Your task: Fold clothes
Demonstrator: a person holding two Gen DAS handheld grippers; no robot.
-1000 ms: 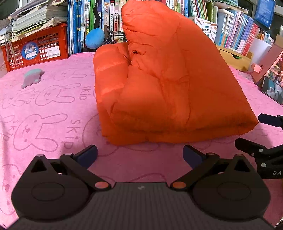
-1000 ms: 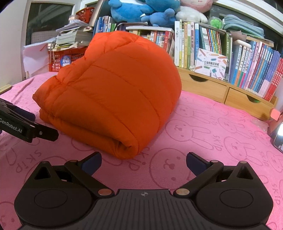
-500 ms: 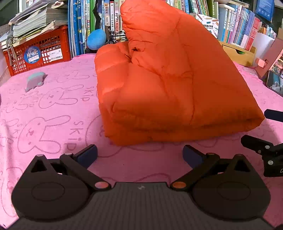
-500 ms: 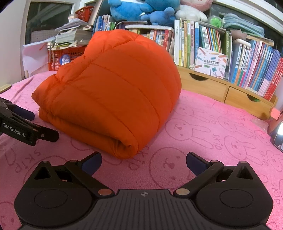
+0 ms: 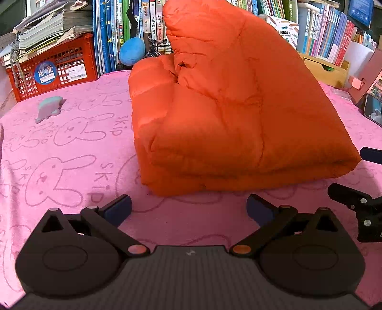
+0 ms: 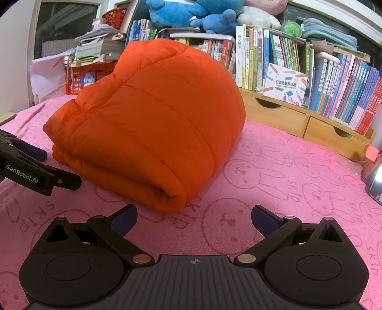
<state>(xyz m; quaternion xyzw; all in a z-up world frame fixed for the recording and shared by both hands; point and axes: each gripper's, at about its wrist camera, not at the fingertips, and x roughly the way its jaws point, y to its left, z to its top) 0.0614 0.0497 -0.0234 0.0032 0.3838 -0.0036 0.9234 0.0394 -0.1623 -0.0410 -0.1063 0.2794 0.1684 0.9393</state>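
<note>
1. Orange quilted puffer jacket (image 5: 229, 114), folded into a thick bundle, centre of frame in both views, resting on pink bunny-print towel (image 5: 59, 162) that covers the surface.
2. Folded edge of jacket rounded and facing lower centre of right wrist view (image 6: 167, 200); layered open edges facing lower centre of left wrist view.
3. Left gripper (image 5: 188, 208): jaws spread wide, nothing between blue-padded fingers (image 5: 118, 208); just short of jacket's near edge, not touching. Also visible at left edge of right wrist view (image 6: 28, 167), near jacket's left corner, apart from it.
4. Right gripper (image 6: 194, 218): jaws spread wide, empty; fingertips near jacket's rolled fold, no contact seen. Also visible at right edge of left wrist view (image 5: 358, 202), beside jacket's right corner.
5. Red plastic crate (image 5: 50, 71) with paper stack on top, upper left of left wrist view.
6. Small pale blue-grey soft toy (image 5: 49, 109) on towel, left of jacket, well apart.
7. Row of upright books (image 6: 334, 90) on wooden shelf unit with drawers (image 6: 310, 124), upper right of right wrist view.
8. Blue plush toys (image 6: 191, 12) on top of books, top centre of right wrist view.
</note>
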